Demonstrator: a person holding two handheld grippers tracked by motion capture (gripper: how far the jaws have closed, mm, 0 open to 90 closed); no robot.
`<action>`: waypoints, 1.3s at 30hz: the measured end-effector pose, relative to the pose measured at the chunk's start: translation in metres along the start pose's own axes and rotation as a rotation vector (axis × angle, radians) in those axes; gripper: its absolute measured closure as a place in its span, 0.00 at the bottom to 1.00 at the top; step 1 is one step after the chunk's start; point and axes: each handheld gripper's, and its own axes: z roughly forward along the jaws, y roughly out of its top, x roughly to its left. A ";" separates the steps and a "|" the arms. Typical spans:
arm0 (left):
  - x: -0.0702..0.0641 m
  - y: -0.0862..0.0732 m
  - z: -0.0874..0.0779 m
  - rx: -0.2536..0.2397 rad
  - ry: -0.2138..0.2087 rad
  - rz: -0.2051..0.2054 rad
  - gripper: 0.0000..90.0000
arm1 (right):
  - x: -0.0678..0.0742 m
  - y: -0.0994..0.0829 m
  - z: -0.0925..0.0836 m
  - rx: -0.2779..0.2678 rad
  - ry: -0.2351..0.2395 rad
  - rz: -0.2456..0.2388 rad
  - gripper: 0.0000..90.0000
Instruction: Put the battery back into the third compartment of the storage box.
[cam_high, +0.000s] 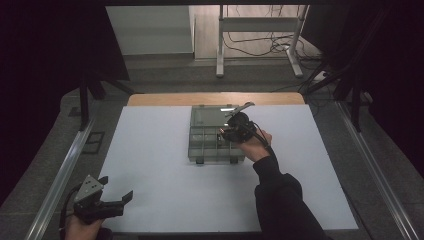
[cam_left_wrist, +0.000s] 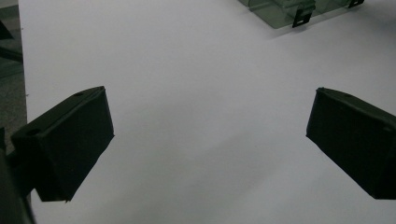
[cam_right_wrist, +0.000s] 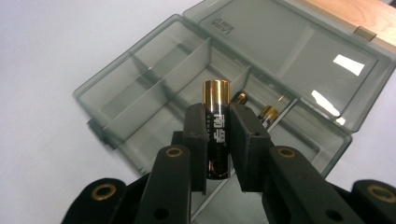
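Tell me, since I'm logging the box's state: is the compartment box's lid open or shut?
Open. The lid lies folded back flat behind the compartment box, baring the dividers, while the right gripper holds a battery above it.

Battery (cam_right_wrist: 216, 128) sides covered by the right gripper (cam_right_wrist: 218, 140) jaws; label print only partly readable. Two more batteries (cam_right_wrist: 269, 114) in the box (cam_right_wrist: 140, 88) sit mostly behind the jaws, gold ends showing. In high view the right gripper (cam_high: 235, 129) blocks the box's right compartments, contents too small to tell. Box (cam_left_wrist: 280, 11) cut off by top edge in left gripper view. Left hand (cam_high: 82, 227) cropped at the bottom edge.
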 end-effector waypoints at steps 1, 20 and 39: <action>0.000 0.000 0.000 0.000 0.000 0.000 0.01 | -0.001 0.001 0.001 0.002 -0.002 0.004 0.85; 0.000 0.000 0.000 0.000 -0.003 0.001 0.01 | -0.016 0.010 0.041 0.068 -0.087 0.073 0.85; 0.000 0.000 0.000 0.000 -0.003 0.002 0.01 | -0.011 0.008 0.033 0.031 -0.085 0.037 0.50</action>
